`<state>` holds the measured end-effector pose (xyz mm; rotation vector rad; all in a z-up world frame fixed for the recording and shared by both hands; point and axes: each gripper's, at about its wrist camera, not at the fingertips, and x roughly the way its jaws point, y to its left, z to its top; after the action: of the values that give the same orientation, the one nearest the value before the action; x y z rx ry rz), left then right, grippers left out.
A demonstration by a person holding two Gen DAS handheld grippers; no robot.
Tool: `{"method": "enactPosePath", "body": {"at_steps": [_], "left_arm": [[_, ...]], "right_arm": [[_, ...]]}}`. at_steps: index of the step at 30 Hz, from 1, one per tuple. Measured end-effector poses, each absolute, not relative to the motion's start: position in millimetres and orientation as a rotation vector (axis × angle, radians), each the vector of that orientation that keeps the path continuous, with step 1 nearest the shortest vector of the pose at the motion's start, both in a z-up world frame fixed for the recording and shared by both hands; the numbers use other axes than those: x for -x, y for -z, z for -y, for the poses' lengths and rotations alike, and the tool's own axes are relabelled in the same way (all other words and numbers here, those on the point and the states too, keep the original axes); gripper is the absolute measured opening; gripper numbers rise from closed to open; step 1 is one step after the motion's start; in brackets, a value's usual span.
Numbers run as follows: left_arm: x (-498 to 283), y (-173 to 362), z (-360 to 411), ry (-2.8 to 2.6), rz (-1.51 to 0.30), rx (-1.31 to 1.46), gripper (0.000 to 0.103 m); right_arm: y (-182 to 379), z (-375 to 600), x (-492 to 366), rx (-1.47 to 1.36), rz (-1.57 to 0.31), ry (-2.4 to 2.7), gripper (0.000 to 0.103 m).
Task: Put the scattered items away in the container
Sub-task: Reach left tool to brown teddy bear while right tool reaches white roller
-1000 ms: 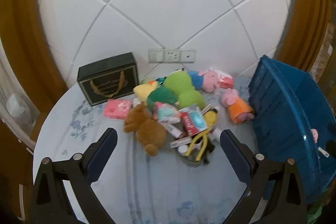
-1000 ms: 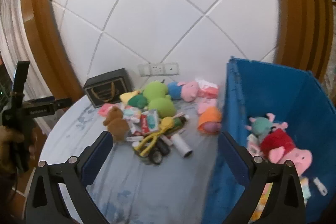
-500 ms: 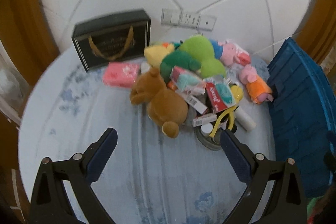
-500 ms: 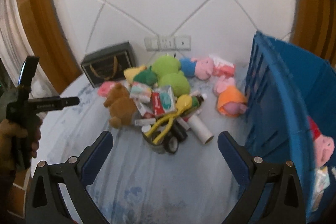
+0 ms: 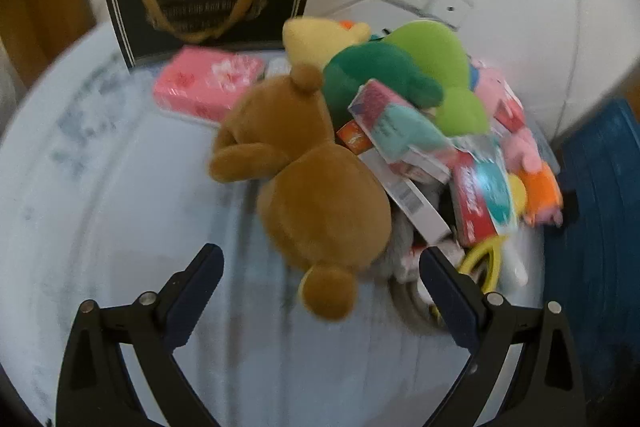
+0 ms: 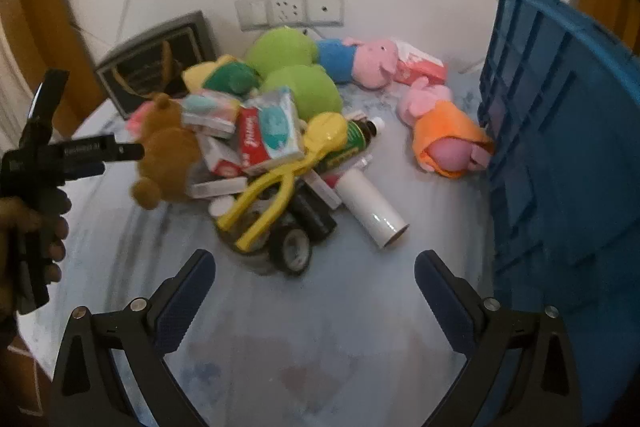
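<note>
Now left gripper (image 5: 320, 265) spread wide, fingers either side of teddy bear (image 5: 312, 183); right gripper (image 6: 314, 269) spread too, empty, w/ blue crate (image 6: 560, 147) at table's right edge.

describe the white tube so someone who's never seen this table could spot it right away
Start at the blue crate on the table's right side, then look left to the pile of toys and boxes. The white tube lies on the cloth at the pile's near right edge, beside the black tape roll: the only plain white cylinder there.
</note>
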<state>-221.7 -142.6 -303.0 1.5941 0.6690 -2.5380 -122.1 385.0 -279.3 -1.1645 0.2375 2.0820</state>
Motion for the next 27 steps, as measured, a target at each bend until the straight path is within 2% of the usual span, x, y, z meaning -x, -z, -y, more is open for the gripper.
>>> {"method": "enactPosePath", "body": {"at_steps": [9, 14, 20, 23, 25, 27], "left_arm": [[260, 359, 141, 2.499, -0.800, -1.623, 0.101], [275, 374, 134, 2.506, -0.781, -1.617, 0.103], [280, 378, 125, 2.581, -0.664, -1.576, 0.103], [280, 381, 124, 2.599, -0.660, -1.553, 0.103], [279, 385, 125, 2.611, -0.649, -1.543, 0.103], [279, 387, 125, 2.616, -0.648, -1.541, 0.103]], "right_arm": [[345, -443, 126, 1.165, -0.297, -1.970, 0.101], [376, -477, 124, 1.154, -0.312, -1.898, 0.101], [406, -516, 130, 1.164, -0.283, -1.840, 0.101], [417, -531, 134, 1.174, -0.297, -1.829, 0.094], [419, -538, 137, 1.194, -0.298, -1.821, 0.084], [420, -540, 139, 1.202, -0.322, -1.834, 0.079]]}}
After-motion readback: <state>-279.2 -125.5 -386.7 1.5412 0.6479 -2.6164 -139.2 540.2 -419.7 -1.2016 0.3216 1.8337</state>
